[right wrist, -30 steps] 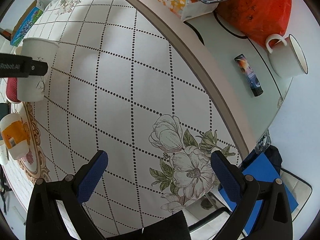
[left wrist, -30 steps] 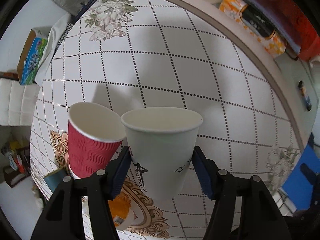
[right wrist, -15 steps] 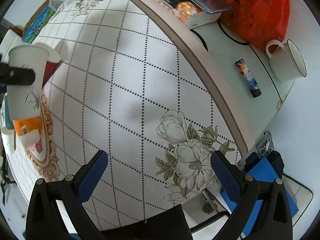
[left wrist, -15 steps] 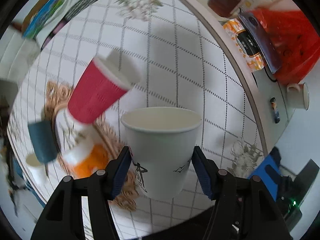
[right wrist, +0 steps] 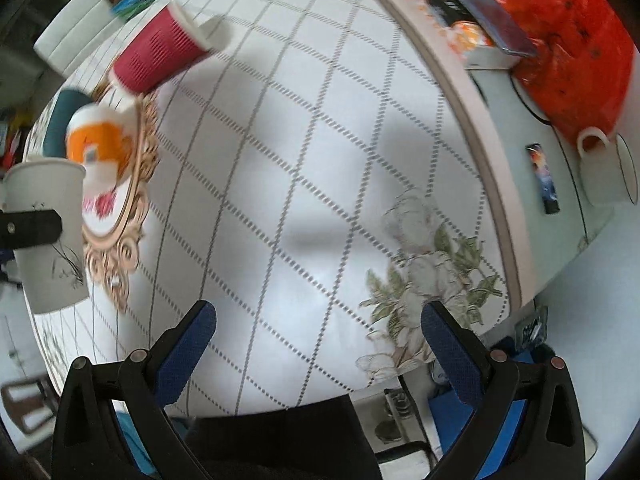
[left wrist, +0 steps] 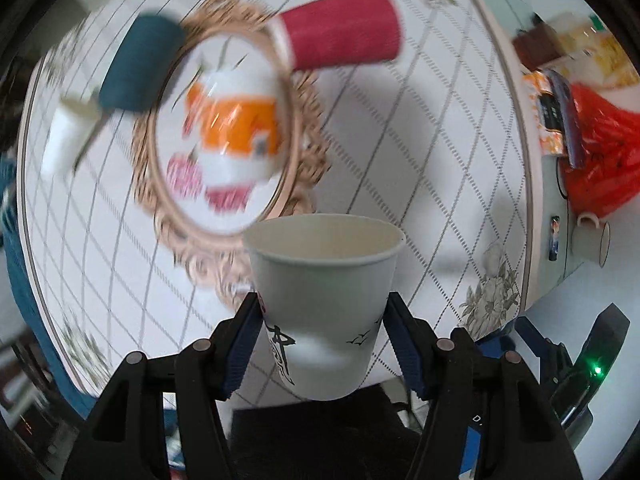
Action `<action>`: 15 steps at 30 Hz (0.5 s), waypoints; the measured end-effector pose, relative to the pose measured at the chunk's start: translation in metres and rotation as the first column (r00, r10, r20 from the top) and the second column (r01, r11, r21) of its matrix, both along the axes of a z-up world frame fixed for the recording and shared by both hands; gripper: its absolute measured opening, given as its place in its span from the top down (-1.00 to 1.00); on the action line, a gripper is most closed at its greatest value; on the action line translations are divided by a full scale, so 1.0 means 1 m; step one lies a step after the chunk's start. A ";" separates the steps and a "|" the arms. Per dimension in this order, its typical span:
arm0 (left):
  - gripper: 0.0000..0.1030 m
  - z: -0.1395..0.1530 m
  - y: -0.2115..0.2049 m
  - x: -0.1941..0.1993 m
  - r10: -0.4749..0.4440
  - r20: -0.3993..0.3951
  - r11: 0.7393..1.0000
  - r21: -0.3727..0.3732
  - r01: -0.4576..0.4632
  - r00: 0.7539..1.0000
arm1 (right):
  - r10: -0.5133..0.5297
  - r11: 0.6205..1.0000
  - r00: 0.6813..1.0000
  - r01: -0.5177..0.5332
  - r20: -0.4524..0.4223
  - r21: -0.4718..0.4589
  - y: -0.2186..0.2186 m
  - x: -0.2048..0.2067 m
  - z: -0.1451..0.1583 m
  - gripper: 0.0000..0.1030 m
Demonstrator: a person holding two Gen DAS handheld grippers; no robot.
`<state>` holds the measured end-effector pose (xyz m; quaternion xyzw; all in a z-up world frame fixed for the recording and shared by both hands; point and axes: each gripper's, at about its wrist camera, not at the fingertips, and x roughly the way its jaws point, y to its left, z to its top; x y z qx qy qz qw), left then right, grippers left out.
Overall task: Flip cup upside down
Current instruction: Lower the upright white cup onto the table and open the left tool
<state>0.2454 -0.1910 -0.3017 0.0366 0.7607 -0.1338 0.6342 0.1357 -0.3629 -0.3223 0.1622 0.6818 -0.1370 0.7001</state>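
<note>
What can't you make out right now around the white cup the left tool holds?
- White cup: base hidden behind its own wall, left wrist view; left edge cut off in the right wrist view.
- Orange-and-white cup: print unreadable, motion blur.
- Dark teal cup: blurred.
- Small dark stick: label too small.

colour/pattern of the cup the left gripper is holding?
White paper cup with small black birds and black ink strokes; clearest in the left wrist view.

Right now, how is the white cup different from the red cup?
The white paper cup is smooth with small black drawings; the red cup is ribbed and plain. The white paper cup is clamped in the left gripper, off the table; the red cup stands on the tablecloth, untouched. Both are paper cups with open mouths.
</note>
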 end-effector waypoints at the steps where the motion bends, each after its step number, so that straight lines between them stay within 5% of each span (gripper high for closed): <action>1: -0.15 -0.005 0.008 -0.006 0.030 -0.011 1.000 -0.001 -0.030 0.999 | 0.020 1.000 1.000 -0.020 -0.003 0.002 0.006 -0.001 -0.002 -1.00; 15: -0.16 -0.068 0.056 -0.054 0.212 -0.123 0.977 0.007 -0.213 0.970 | 0.198 0.980 0.978 -0.196 -0.063 0.033 0.059 -0.016 -0.038 -1.00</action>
